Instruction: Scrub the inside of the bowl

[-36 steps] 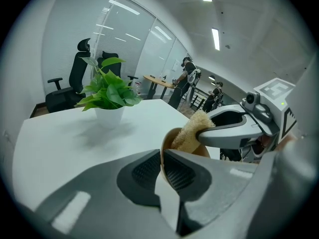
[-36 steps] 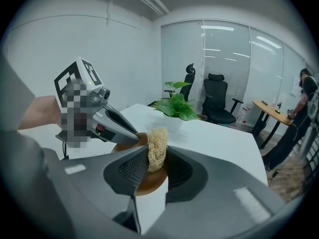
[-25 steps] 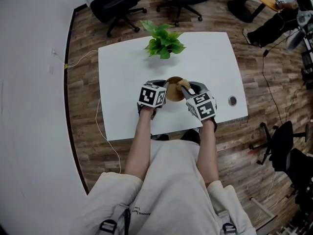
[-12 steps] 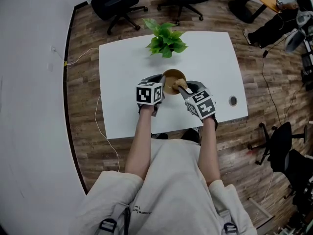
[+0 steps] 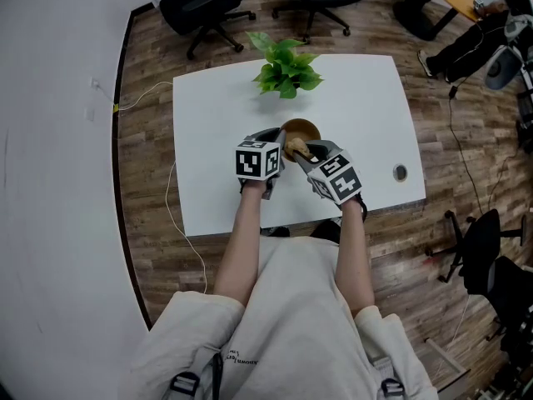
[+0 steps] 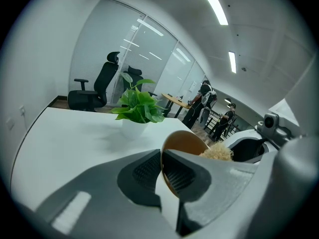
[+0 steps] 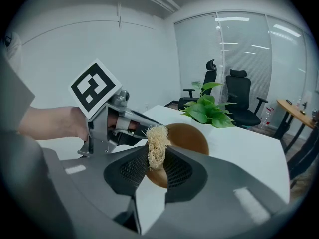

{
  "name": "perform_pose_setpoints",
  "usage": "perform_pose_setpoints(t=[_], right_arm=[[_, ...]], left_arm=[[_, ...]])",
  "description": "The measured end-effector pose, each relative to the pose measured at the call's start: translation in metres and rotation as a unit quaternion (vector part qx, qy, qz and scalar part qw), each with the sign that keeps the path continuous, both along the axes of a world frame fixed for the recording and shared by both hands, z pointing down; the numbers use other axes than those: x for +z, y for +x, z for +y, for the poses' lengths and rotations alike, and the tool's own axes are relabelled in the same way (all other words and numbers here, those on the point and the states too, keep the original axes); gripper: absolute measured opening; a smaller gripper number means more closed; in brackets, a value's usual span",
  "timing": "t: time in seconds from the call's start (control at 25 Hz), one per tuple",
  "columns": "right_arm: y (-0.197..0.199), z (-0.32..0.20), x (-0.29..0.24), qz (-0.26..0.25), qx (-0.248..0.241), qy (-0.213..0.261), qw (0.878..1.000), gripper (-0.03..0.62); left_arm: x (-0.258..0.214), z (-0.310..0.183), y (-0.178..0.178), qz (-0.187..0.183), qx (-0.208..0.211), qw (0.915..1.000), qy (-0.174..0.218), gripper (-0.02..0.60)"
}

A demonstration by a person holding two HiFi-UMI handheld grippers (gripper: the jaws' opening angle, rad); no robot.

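The left hand-held gripper (image 6: 162, 172) is closed on the rim of the bowl (image 6: 185, 142), probably to steady it just before the plant (image 5: 286, 72). The right hand-held gripper (image 7: 154, 167) pinches a scrubber (image 7: 157, 144), ready to rub inside.

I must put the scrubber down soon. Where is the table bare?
Bare: the left part of the table, between its left edge and the left claw; the right part, between bowl and cable hole. Crowded: centre, where the right claw meets the bowl, and near the plant.
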State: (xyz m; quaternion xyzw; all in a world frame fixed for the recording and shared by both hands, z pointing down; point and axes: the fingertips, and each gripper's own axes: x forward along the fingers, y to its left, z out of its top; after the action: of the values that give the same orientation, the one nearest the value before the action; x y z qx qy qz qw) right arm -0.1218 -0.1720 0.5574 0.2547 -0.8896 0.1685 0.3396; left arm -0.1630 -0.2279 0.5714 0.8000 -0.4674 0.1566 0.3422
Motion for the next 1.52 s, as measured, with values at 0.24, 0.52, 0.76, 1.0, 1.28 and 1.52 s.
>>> perform_pose_setpoints(t=[0.24,0.52,0.76,1.0,1.28,1.52], right_arm=[[0.003,-0.004,-0.002,0.004,0.013,0.011,1.000,0.110],[0.020,-0.018,-0.002,0.019,0.051,0.051,0.997,0.110],[0.027,-0.025,-0.004,0.036,0.066,0.083,0.994,0.110],[0.027,-0.029,-0.007,0.048,0.074,0.104,0.991,0.110],[0.031,-0.032,-0.005,0.067,0.082,0.121,0.987,0.110],[0.037,-0.034,-0.006,0.075,0.092,0.127,0.985,0.109]], left_arm=[[-0.001,0.003,0.013,0.002,0.021,0.9998,-0.002,0.018],[0.000,0.009,0.031,0.005,0.056,0.9984,-0.005,0.018],[-0.001,0.011,0.038,-0.002,0.074,0.9973,0.005,0.020],[0.001,0.011,0.034,-0.002,0.067,0.9978,0.001,0.018],[0.005,0.010,0.029,-0.002,0.057,0.9984,-0.005,0.018],[0.006,0.008,0.023,-0.004,0.043,0.9991,-0.002,0.018]])
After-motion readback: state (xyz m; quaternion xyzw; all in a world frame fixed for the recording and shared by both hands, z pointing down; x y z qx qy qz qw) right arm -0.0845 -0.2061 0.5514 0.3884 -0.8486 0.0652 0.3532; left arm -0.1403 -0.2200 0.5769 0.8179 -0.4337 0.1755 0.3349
